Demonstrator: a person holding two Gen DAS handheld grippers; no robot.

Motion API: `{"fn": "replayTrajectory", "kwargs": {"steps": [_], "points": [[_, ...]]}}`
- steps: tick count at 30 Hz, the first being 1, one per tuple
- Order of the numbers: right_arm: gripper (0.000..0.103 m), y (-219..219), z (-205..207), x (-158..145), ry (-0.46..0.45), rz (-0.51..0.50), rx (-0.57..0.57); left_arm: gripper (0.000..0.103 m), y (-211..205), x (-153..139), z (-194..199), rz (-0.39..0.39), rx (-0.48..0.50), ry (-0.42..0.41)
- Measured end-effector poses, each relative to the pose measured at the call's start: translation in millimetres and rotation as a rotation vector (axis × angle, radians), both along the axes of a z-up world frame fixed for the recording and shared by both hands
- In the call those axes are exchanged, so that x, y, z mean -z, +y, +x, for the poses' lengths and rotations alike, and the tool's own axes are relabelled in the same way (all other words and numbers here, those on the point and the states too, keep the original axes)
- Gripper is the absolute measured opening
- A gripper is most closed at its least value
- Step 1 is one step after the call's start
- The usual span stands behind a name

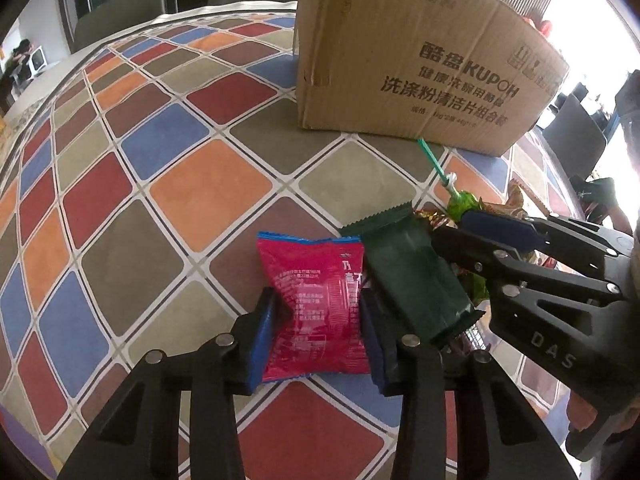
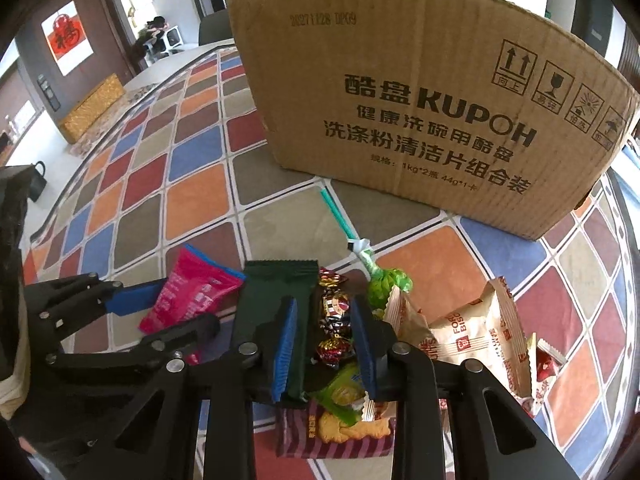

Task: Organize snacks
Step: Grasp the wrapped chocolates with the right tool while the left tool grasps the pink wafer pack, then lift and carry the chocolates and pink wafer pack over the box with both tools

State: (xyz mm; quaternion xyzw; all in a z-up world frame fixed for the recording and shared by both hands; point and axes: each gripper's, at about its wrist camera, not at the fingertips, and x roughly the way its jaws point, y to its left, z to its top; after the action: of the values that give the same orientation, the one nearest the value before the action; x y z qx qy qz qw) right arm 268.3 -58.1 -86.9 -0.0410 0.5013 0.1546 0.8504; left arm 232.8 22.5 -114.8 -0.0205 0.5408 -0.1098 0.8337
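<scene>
A worktop (image 1: 192, 184) in a colourful diamond-check cloth is lying bare and open to the left, a cardboard box (image 2: 420, 112) standing behind. The left hand-held gripper (image 1: 318, 320) is pinching a pink snack packet (image 1: 316, 304). The right hand-held gripper (image 2: 325, 340), jaws narrowed, is straddling foil-wrapped candies (image 2: 334, 320) beside a dark green packet (image 2: 272, 300).
</scene>
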Motion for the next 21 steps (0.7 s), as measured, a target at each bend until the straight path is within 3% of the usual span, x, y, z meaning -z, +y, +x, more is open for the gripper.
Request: {"fn": "replayTrajectory", "kwargs": {"steps": [12, 21], "points": [[0.023, -7.1, 5.9, 7.5, 0.022, 0.028, 0.018, 0.038, -3.3, -13.3, -0.7, -0.02, -0.01, -0.032], [0.023, -15.1, -8.0, -13.2, -0.025, 0.086, 0.028, 0.038, -5.1, -40.2, -9.0, -0.029, -0.019, -0.098]]}}
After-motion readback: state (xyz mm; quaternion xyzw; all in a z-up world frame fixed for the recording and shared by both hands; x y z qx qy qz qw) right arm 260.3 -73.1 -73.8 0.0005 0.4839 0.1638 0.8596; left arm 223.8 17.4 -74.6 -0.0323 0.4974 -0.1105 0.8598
